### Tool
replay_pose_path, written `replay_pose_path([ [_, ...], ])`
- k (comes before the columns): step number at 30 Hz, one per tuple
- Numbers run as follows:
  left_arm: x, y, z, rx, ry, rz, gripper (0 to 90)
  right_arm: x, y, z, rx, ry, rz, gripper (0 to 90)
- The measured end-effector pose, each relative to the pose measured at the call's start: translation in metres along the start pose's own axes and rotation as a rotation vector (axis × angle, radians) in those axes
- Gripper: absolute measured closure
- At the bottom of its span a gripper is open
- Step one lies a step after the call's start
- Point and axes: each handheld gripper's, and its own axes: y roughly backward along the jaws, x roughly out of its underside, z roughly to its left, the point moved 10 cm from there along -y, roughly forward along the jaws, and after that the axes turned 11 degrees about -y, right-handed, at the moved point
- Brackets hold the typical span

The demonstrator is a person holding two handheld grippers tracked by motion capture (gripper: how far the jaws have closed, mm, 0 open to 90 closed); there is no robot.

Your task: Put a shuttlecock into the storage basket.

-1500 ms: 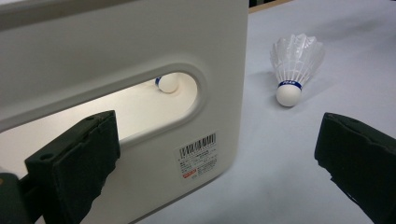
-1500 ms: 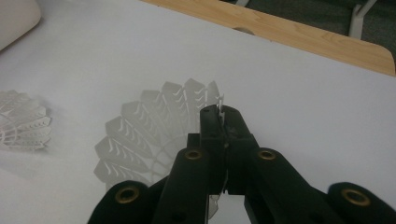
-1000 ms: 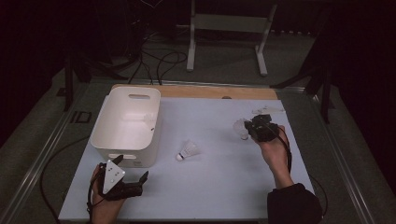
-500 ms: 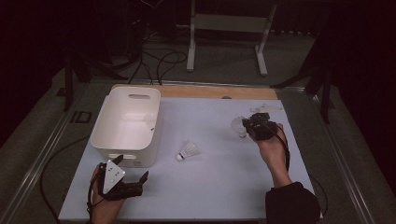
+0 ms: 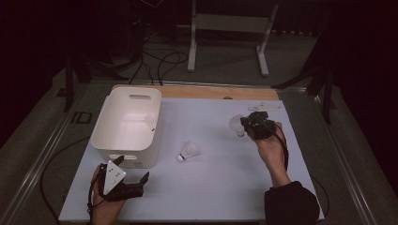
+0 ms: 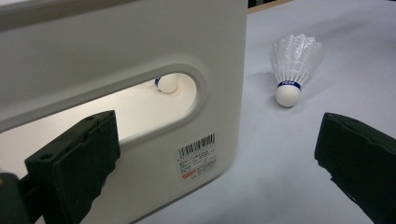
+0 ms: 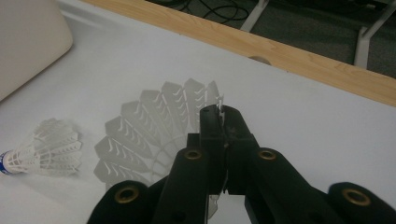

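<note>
Sorting shuttlecocks into the white rectangular plastic bin (image 5: pixel 126 126) looks to be the job, and it is judged partway done.

Done so far: one white feathered shuttlecock with a blue band (image 6: pixel 166 84) lies inside the bin, seen through the handle slot in the left gripper view.

In hand: the right claw (image 5: pixel 247 124), well to the right of the bin on the white table (image 5: pixel 216 187), is pinched fully closed on the feather skirt of a second white feathered shuttlecock (image 7: pixel 159 126); in the right gripper view the feather edge sits clamped between the jaw tips. In the high view its skirt pokes out on the claw's bin side. Whether it is off the table I cannot tell.

Left to do: carry that shuttlecock over the bin and drop it. A third white shuttlecock with cork tip (image 5: pixel 189 152) lies on its side on the table just right of the bin's near corner, untouched.

Left claw (image 5: pixel 131 176) rests at the bin's near end wall, jaws spread wide with nothing between them; the left gripper view has the bin's near corner and the loose shuttlecock (image 6: pixel 294 67) ahead of it.
</note>
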Motion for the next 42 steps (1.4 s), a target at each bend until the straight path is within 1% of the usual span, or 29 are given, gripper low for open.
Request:
replay_pose_path([
  [4, 0.0, 0.0, 0.0, 0.001, -0.001, 0.0, 0.6, -0.002, 0.0, 0.002, -0.004, 0.008, -0.003, 88.8],
  [6, 0.0, 0.0, 0.0, 0.0, 0.0, 0.0, 0.6, -0.003, 0.0, 0.004, -0.008, 0.001, -0.006, 88.8],
  [12, 0.0, 0.0, 0.0, 0.0, 0.0, 0.0, 0.6, -0.004, 0.0, 0.006, -0.006, 0.005, -0.009, 88.8],
  [14, 0.0, 0.0, 0.0, 0.0, 0.0, 0.0, 0.6, -0.004, 0.0, 0.008, -0.014, 0.001, -0.012, 88.8],
  [26, 0.0, 0.0, 0.0, 0.001, 0.0, -0.001, 0.6, -0.008, 0.0, 0.015, -0.026, 0.011, -0.021, 88.8],
  [39, 0.0, 0.0, 0.0, 0.0, 0.001, -0.003, 0.6, -0.014, 0.001, 0.03, -0.048, 0.034, -0.031, 88.8],
  [42, 0.0, 0.0, 0.0, 0.001, 0.001, -0.003, 0.6, -0.015, 0.001, 0.033, -0.05, 0.032, -0.032, 88.8],
])
